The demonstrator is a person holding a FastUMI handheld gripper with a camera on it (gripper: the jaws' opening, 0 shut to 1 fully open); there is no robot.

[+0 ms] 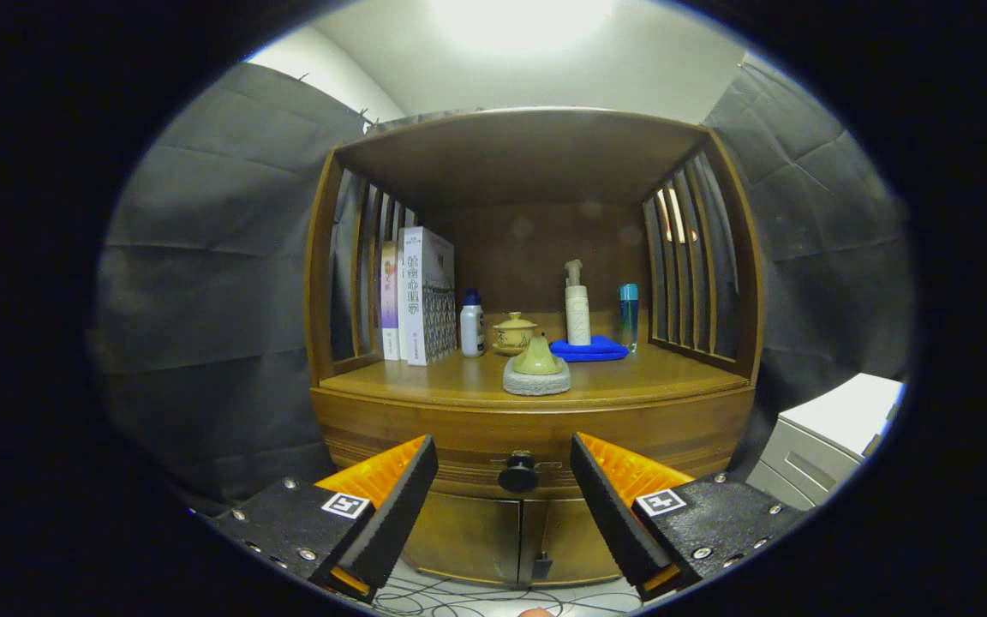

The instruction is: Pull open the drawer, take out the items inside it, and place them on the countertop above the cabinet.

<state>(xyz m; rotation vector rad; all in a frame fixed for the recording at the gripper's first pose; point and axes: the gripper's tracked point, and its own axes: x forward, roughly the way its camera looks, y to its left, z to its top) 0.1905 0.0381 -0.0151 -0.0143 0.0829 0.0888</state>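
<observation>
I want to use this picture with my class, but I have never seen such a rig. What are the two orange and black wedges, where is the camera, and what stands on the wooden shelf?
The wedges are the two fingers of a hand-held gripper; the camera rides on it and looks forward along them. They are open and hold nothing. Ahead of them, in line with the gap, is the black drawer knob, with the drawer shut. On the countertop stand books, a white bottle, a lidded cup, a pump bottle on a blue cloth, a blue bottle and a green ornament.
</observation>
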